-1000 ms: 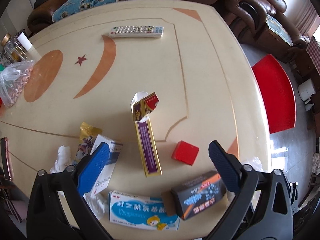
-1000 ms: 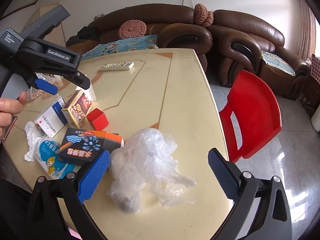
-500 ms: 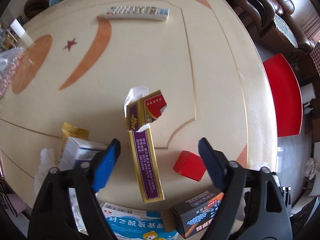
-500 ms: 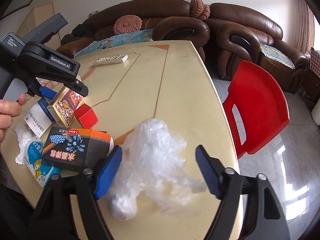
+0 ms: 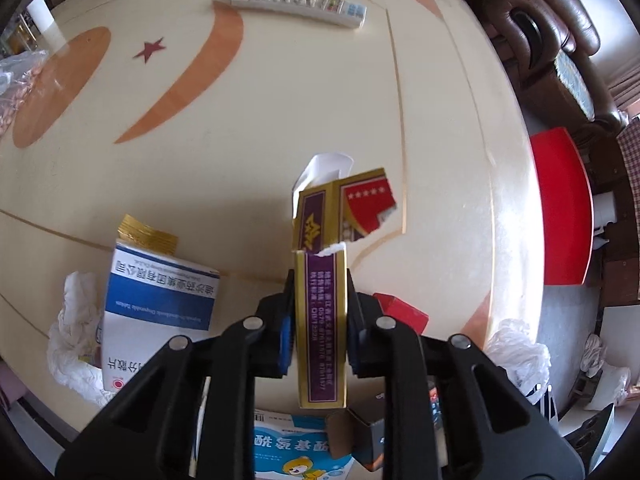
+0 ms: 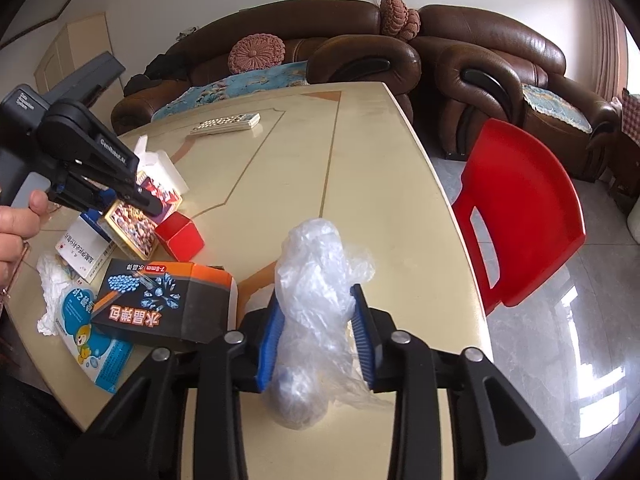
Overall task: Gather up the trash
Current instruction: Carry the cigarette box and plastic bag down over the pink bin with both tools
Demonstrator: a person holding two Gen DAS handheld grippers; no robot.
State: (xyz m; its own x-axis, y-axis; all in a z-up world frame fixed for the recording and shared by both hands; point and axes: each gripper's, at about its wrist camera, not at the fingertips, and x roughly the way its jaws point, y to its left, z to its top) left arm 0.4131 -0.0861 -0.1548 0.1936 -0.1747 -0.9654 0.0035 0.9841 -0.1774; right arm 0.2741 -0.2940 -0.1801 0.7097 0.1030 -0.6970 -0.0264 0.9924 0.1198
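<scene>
My left gripper is shut on a torn gold and purple carton, its pads pressed on both long sides; the carton also shows in the right wrist view under the left gripper. My right gripper is shut on a crumpled clear plastic bag near the table's right edge. Around them lie a red cube box, a blue and white medicine box, a black and orange box, a light blue box and white tissue.
The beige table holds a white remote at the far side and a plastic bag at the far left. A red plastic chair stands by the table's right edge. Brown sofas stand behind.
Both grippers have moved forward and closed: the left one from open around the gold carton to clamped on it, the right one from open around the plastic bag to clamped on it.
</scene>
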